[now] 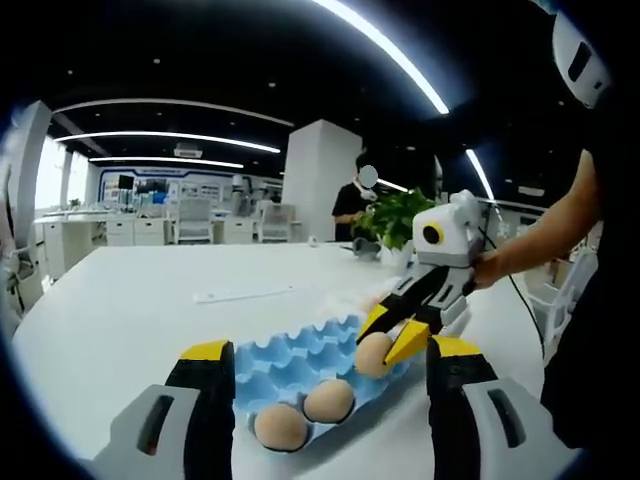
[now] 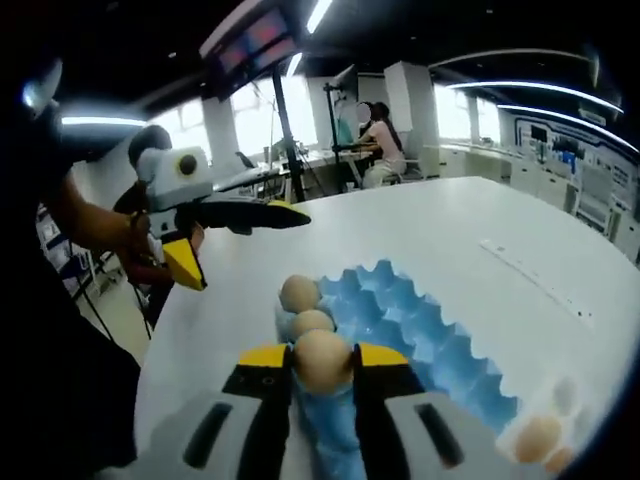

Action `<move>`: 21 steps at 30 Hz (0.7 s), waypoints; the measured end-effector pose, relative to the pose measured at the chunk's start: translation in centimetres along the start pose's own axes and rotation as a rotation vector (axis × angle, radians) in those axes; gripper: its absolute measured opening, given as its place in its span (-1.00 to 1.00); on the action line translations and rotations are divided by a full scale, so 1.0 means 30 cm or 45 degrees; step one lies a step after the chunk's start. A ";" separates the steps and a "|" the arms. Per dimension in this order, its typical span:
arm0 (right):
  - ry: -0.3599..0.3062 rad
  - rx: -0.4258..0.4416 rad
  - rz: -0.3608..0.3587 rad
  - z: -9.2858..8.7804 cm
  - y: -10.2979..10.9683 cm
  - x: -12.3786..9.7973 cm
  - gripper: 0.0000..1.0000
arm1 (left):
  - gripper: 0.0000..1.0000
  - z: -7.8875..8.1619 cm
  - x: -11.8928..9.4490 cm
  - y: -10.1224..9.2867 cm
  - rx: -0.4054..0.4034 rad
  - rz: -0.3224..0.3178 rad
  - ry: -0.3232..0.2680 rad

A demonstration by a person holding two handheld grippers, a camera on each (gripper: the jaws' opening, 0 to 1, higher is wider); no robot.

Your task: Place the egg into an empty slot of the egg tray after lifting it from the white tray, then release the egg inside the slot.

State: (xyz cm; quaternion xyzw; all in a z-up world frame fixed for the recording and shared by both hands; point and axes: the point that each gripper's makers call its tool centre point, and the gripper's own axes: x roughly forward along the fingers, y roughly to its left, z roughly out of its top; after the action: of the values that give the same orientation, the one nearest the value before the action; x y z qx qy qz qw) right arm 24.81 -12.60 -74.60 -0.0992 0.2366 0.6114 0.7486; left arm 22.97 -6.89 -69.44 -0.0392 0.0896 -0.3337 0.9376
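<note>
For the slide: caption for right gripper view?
Right gripper holds a brown egg over the blue moulded egg tray.

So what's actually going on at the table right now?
A person is working with two tools. The right hand-held gripper is shut on a brown egg and holds it over the near edge of the blue moulded egg tray on the white table. Two more brown eggs already sit in slots along that edge. The left hand-held gripper is open, holding nothing, off to the side of the tray.
</note>
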 end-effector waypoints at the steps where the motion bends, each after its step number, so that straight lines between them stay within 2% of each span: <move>1: 0.001 -0.002 0.001 -0.002 0.000 0.005 -0.53 | 0.59 -0.001 0.000 0.001 -0.001 0.001 0.001; 3: 0.014 -0.008 0.005 -0.011 0.000 0.015 -0.53 | 0.60 -0.005 -0.002 0.010 0.028 0.024 0.012; 14: 0.085 -0.094 0.016 -0.050 0.001 0.055 -0.52 | 0.57 -0.001 0.008 0.008 0.028 0.013 0.005; 21: 0.099 -0.140 0.006 -0.061 -0.010 0.062 -0.52 | 0.55 -0.011 0.009 0.008 0.035 0.011 0.022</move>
State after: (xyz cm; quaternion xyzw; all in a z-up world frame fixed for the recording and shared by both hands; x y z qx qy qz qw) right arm 24.92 -11.85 -77.13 -0.1635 0.2317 0.6208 0.7309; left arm 23.28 -6.87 -69.85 -0.0229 0.0932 -0.3311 0.9387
